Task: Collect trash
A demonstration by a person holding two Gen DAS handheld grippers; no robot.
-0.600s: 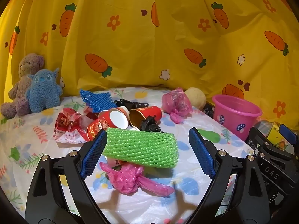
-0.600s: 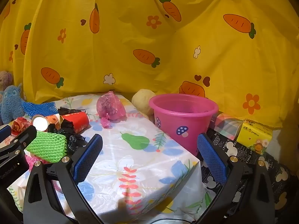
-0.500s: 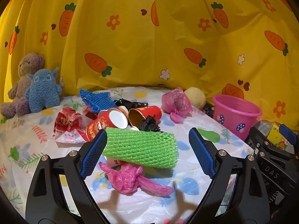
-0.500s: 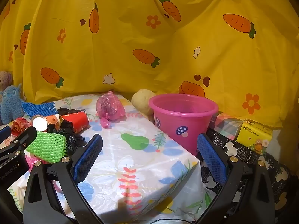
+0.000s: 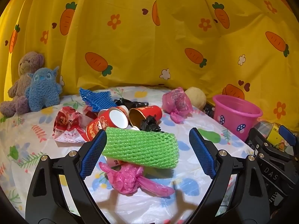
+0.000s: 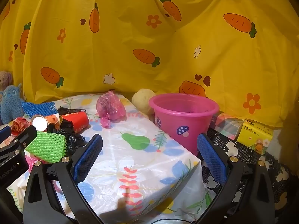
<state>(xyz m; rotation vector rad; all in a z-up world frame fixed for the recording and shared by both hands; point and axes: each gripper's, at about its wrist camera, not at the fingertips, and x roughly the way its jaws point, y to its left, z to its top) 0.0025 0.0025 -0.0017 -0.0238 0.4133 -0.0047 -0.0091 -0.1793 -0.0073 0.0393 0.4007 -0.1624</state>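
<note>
both grippers have their fingers spread wide, pinching nothing. left gripper (image 5: pixel 147 154) hangs over the flowered tablecloth (image 5: pixel 186 205) with the green foam net (image 5: pixel 142 147) between its blue pads; the net's left end sits at the left pad (touching or just in front, i cannot tell) and its right end is clear of the right pad. just nearer than the net lies a crumpled pink bag (image 5: pixel 130 179). behind the net sit a wad of black plastic (image 5: pixel 149 124), two red paper cups (image 5: pixel 110 120) on their sides and a red wrapper (image 5: pixel 69 123) to the net's left. farther back are a blue foam net (image 5: pixel 97 99) and a second pink bag (image 5: pixel 176 102). right gripper (image 6: pixel 149 157) hovers right of the net, over the tablecloth's corner, with the pink bucket (image 6: pixel 184 119) beyond it, past the table's edge.
</note>
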